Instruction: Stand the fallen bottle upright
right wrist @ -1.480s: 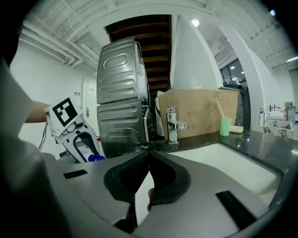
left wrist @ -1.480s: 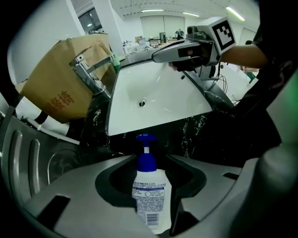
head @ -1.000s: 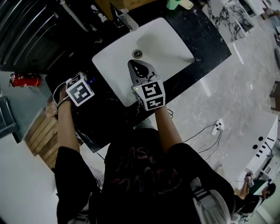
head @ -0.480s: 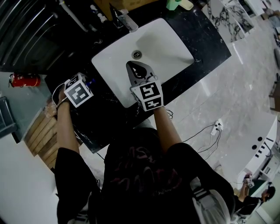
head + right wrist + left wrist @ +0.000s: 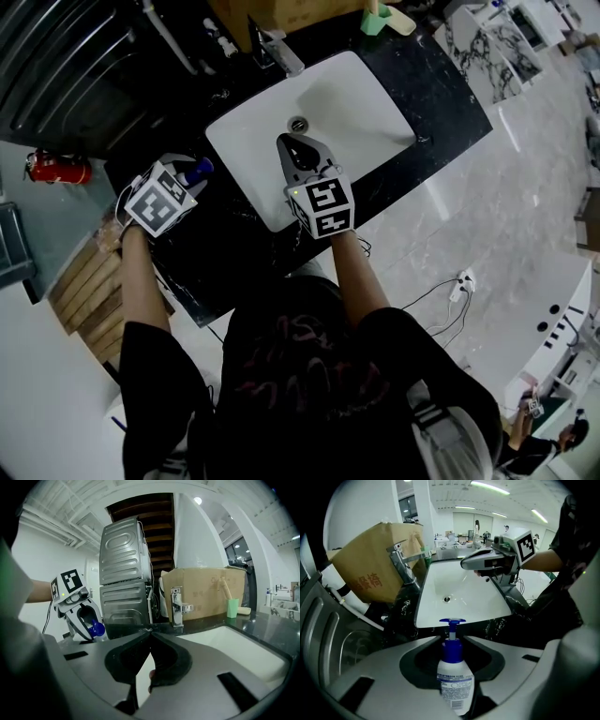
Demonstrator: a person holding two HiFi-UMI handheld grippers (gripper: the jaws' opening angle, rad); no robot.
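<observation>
At the far left of the head view a red cylindrical fire extinguisher (image 5: 58, 170) is noted on the floor. Just right of it, the left gripper (image 5: 190, 178) is seen over the glossy black veined countertop (image 5: 225, 244). Its jaws have just been closing, and they are clamped on the bottle (image 5: 455, 681). This is a white plastic pump bottle with a printed label, a blue collar and a blue pump head. In the left gripper view it is held by its body at lower centre, pump end directed away towards the sink (image 5: 366, 103).

The sink, a smooth white rounded-rectangular basin with a round metal drain, is recorded at upper centre. The right gripper (image 5: 150, 633) is positioned over its near edge. Its matt grey jaws are pressed together at the tips, with nothing pinched between them.

Behind the basin a squared chrome faucet (image 5: 279, 52) and a brown cardboard box (image 5: 370, 569) are observed. A green cup (image 5: 375, 17) is found at the upper right.
</observation>
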